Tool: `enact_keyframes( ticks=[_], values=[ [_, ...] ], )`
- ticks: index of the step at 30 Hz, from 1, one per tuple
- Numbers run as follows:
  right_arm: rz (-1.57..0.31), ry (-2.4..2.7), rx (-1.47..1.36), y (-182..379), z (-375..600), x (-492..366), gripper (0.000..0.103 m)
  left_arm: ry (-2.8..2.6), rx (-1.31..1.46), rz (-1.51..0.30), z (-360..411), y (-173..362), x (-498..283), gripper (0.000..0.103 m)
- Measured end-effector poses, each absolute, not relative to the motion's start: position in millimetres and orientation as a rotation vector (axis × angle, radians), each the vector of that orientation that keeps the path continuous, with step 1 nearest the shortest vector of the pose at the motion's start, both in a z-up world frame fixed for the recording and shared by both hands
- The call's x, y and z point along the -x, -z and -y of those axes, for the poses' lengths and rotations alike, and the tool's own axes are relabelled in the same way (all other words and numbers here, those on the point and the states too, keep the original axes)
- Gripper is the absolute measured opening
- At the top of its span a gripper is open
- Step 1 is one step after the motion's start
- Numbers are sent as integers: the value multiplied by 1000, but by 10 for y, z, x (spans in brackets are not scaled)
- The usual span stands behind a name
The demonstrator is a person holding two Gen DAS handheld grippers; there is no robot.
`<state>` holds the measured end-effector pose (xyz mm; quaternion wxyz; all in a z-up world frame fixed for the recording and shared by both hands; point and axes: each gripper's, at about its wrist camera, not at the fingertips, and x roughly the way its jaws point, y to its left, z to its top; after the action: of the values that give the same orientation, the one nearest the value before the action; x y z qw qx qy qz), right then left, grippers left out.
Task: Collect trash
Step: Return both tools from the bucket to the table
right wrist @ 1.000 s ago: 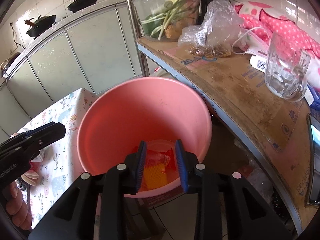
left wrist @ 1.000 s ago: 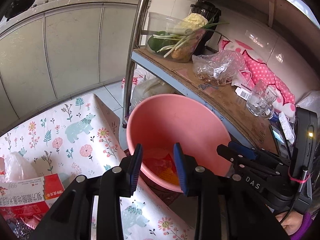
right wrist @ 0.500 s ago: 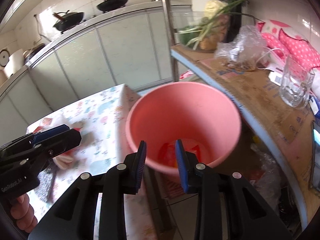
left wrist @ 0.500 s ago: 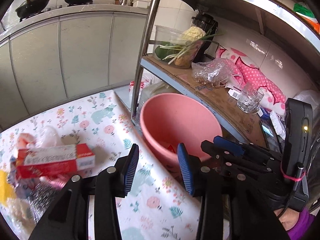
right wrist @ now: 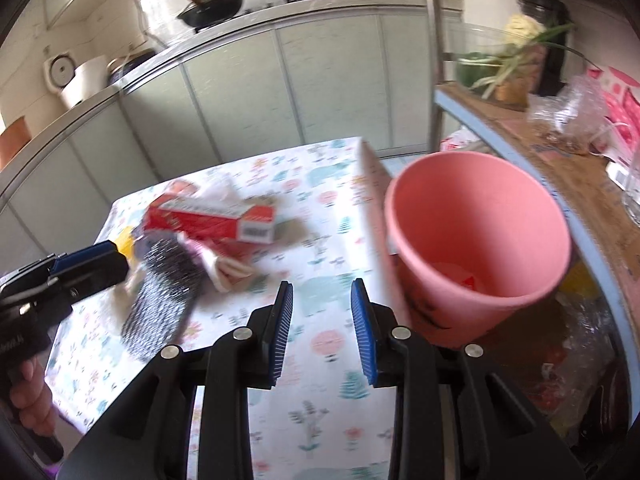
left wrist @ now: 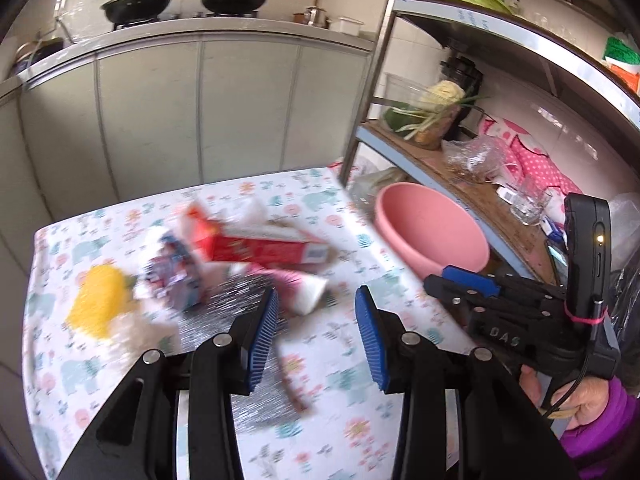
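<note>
While trash waits beside the pink bin (right wrist: 476, 240):
Left tongs (left wrist: 316, 332): open, empty, above the silver wrapper (left wrist: 236, 300).
Right tongs (right wrist: 322, 332): open, empty.
Trash: piled on the surface (right wrist: 328, 360), left of the bin, for short carrying.

Daylight fills the kitchen, bright and even, with soft shadows under the red carton (right wrist: 212, 220). Glare whitens the tiled wall behind the woks. Both fisheye views bend straight cabinet lines and darken at the corners. Motion blur smears the trash and floral tablecloth (left wrist: 340, 360), while the gripper fingers stay sharp.
</note>
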<state>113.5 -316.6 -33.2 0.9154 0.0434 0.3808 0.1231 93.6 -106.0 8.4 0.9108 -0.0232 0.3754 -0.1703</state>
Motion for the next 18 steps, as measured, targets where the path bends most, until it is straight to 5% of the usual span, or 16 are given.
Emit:
enact_keyframes(
  ticks=[9, 18],
  values=[
    [-813, -404, -51, 402, 2697, -1100, 31, 129, 158, -839, 54, 173, -682, 39],
    [-842, -511, -6, 476, 2342, -1093, 31, 87, 296, -901, -174, 392, -776, 39]
  ],
)
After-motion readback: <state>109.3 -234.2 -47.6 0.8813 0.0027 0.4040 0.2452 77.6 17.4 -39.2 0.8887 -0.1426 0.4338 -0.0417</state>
